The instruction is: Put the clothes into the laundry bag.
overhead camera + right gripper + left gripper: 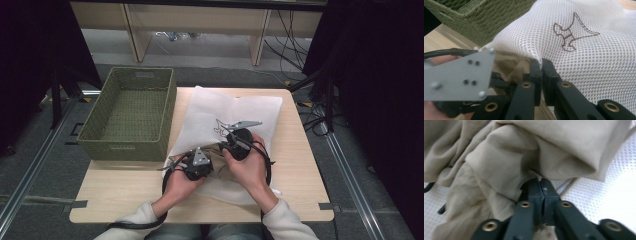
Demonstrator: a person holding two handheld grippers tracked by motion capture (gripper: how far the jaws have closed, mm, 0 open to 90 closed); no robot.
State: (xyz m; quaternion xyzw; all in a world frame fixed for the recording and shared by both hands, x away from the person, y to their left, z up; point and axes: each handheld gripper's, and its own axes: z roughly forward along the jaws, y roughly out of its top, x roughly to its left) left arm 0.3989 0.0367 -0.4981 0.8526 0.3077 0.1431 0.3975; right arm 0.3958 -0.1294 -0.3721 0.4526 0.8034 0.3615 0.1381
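Note:
A white mesh bag [210, 110] with a brown stitched emblem [571, 32] lies on the wooden table [300, 165]. A crumpled beige cloth [524, 150] sits at the bag's near opening [216, 151]. My left gripper [540, 180] is shut, and a fold of the beige cloth is pinched at its tips. In the high view it is at the bag's front left [214, 165]. My right gripper [541, 62] is shut on the edge of the mesh bag, holding it up over the cloth [509, 67]. From above it sits just right of the left one [225, 146].
A green woven basket [170, 115] stands on the table's left part, touching the bag's left side, and looks empty. Its wall [474, 17] rises behind the bag in the right gripper view. Bare tabletop lies to the right and along the front edge.

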